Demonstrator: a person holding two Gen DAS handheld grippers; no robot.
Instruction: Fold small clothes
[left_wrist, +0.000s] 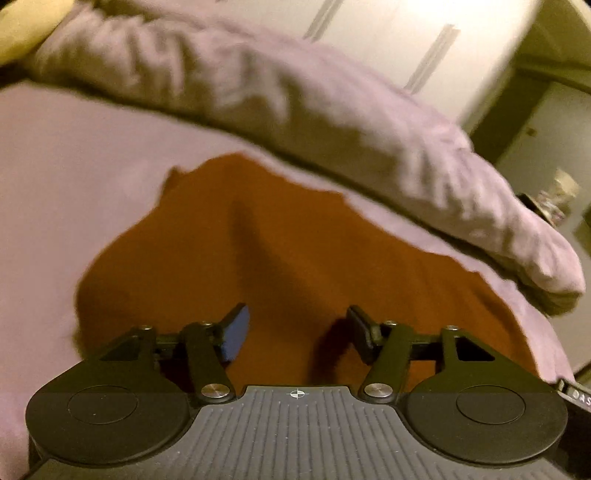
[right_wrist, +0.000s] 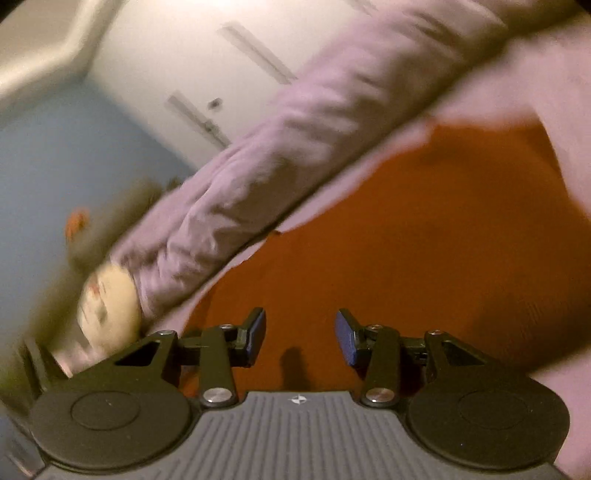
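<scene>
An orange-brown garment (left_wrist: 280, 243) lies spread on a lilac bed sheet (left_wrist: 55, 177). It also shows in the right wrist view (right_wrist: 406, 240). My left gripper (left_wrist: 297, 330) is open and empty, its fingers just above the near part of the garment. My right gripper (right_wrist: 300, 338) is open and empty, also low over the garment near its left edge. Both views are blurred.
A rumpled lilac duvet roll (left_wrist: 295, 96) lies behind the garment; it also shows in the right wrist view (right_wrist: 295, 140). A white wardrobe (left_wrist: 406, 33) stands beyond the bed. A pale round toy (right_wrist: 110, 306) sits at the bed's edge, beside a blue wall (right_wrist: 55, 177).
</scene>
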